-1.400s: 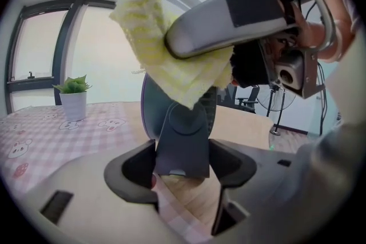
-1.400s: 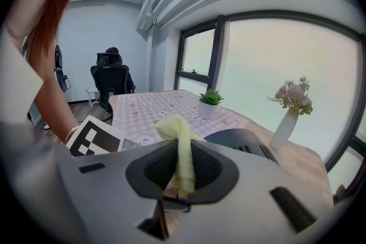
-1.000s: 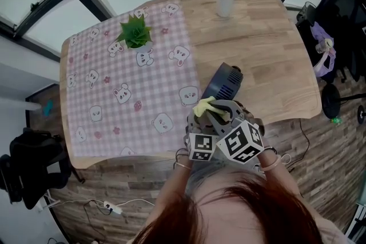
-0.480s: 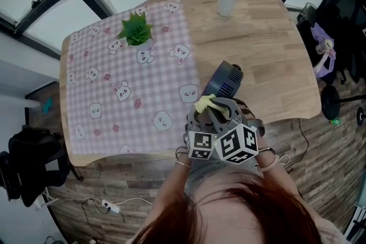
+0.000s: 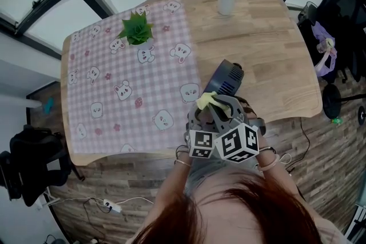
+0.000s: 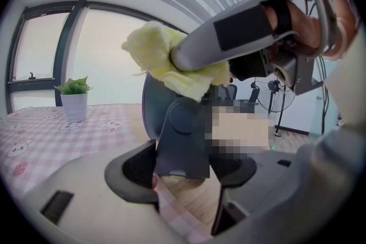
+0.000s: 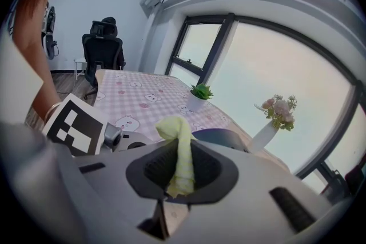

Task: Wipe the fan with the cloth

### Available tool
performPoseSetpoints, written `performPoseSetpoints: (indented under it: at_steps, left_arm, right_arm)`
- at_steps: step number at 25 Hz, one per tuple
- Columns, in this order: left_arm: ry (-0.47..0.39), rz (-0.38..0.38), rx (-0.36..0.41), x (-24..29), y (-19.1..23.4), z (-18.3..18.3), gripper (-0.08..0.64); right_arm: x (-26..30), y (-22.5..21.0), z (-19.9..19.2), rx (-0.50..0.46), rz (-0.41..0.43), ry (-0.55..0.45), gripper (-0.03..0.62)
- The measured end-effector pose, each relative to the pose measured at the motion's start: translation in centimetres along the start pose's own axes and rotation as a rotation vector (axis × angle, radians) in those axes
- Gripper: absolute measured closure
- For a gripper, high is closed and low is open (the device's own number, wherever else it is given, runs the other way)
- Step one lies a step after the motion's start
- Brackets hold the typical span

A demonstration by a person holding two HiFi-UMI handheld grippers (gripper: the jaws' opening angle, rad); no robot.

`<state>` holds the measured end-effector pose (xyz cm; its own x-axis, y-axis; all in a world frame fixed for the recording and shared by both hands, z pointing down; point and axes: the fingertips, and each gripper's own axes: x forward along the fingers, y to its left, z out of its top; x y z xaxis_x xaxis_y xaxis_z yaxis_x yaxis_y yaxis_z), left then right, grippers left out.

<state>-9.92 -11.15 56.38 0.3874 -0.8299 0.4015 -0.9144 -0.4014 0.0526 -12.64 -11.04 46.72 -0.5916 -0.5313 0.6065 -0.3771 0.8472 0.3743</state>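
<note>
The wiping step is judged to be under way. The small dark blue round desk fan (image 5: 224, 80) is stood on the bare wood of the light wooden table (image 5: 269, 43), near its front edge and just beside the pink checked tablecloth with bear prints (image 5: 120, 83). The left gripper (image 6: 183, 171) is closed on the fan's dark stand, which fills the narrow gap between its jaws, so the fan is held steady. The right gripper (image 7: 182, 175) is clamped tight on the crumpled pale yellow cloth (image 7: 178, 146), a tuft of which stands up out of the jaws. In the left gripper view the cloth is seen pressed against the upper rim of the fan's head. The head is set roughly upright above the stand, its long axis vertical. Its back is turned to the left gripper, and its face is taken to point away across the table. For the next move, the cloth would need to be drawn along the rim under light pressure while the stand is gripped firmly.
</note>
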Motion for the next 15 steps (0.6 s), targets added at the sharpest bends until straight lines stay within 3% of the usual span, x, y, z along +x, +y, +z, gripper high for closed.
performPoseSetpoints:
  at_steps: [15]
  left_arm:
    - [0.006, -0.010, 0.000, -0.2, -0.1, 0.0, 0.279]
  right_arm:
    - [-0.7, -1.7, 0.6, 0.077, -0.014, -0.053, 0.543]
